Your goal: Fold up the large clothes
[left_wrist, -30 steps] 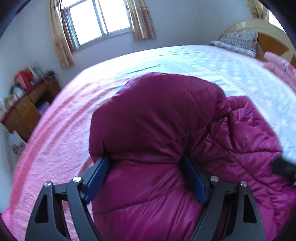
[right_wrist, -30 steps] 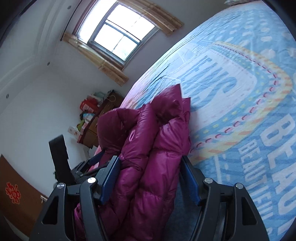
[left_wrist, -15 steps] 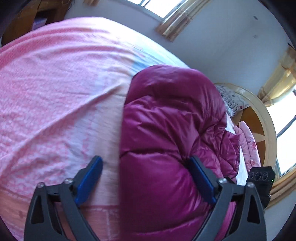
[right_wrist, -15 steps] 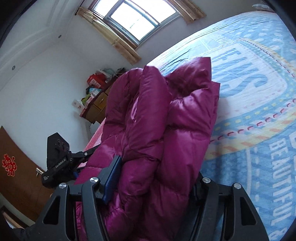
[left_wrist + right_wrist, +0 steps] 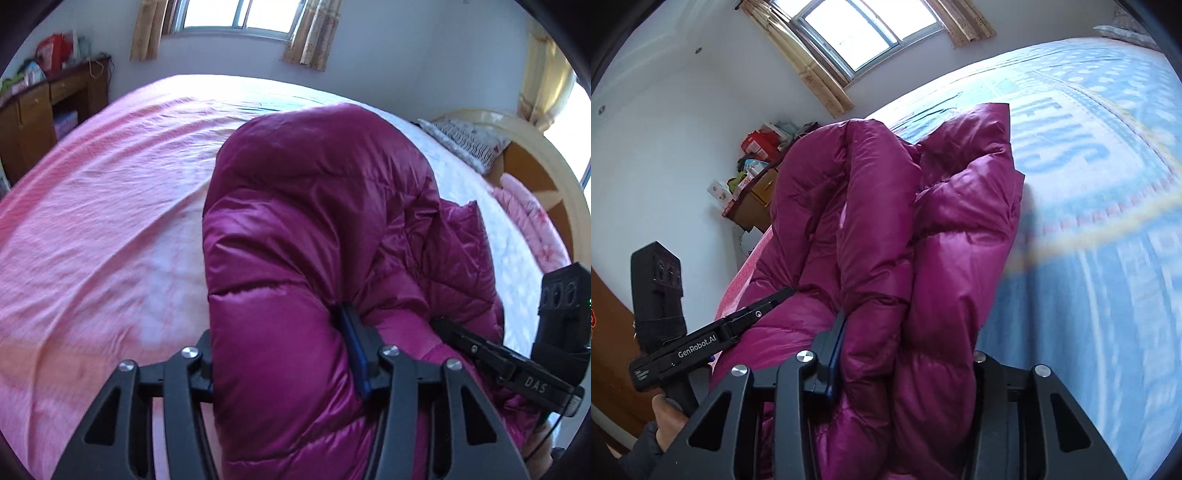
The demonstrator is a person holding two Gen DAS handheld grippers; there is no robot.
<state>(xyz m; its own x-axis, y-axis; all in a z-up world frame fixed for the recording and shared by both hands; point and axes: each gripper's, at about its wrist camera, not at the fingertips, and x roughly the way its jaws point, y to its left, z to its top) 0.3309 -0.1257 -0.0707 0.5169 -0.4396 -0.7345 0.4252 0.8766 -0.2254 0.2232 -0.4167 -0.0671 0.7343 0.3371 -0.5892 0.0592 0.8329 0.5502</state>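
A magenta puffer jacket [image 5: 317,229] lies bunched on the bed, doubled over in thick folds. My left gripper [image 5: 284,354] is shut on a thick fold of it near its near edge; the left finger is hidden under the fabric. In the right wrist view the jacket [image 5: 886,229] rises in front of the camera, and my right gripper [image 5: 905,350] is shut on another thick fold of it. Each gripper shows in the other's view: the right one [image 5: 517,365] at the jacket's right, the left one [image 5: 713,336] at its left.
The bed sheet is pink [image 5: 103,229] on the left and blue with printed letters [image 5: 1089,184] on the right. A wooden desk [image 5: 44,107] with clutter stands by the window wall. A pillow [image 5: 465,136] and a rounded headboard [image 5: 546,173] are at the far right.
Both grippers have closed in on the jacket's folds. The left wrist view has swung back level toward the window. The jacket is gathered higher between the two grippers.
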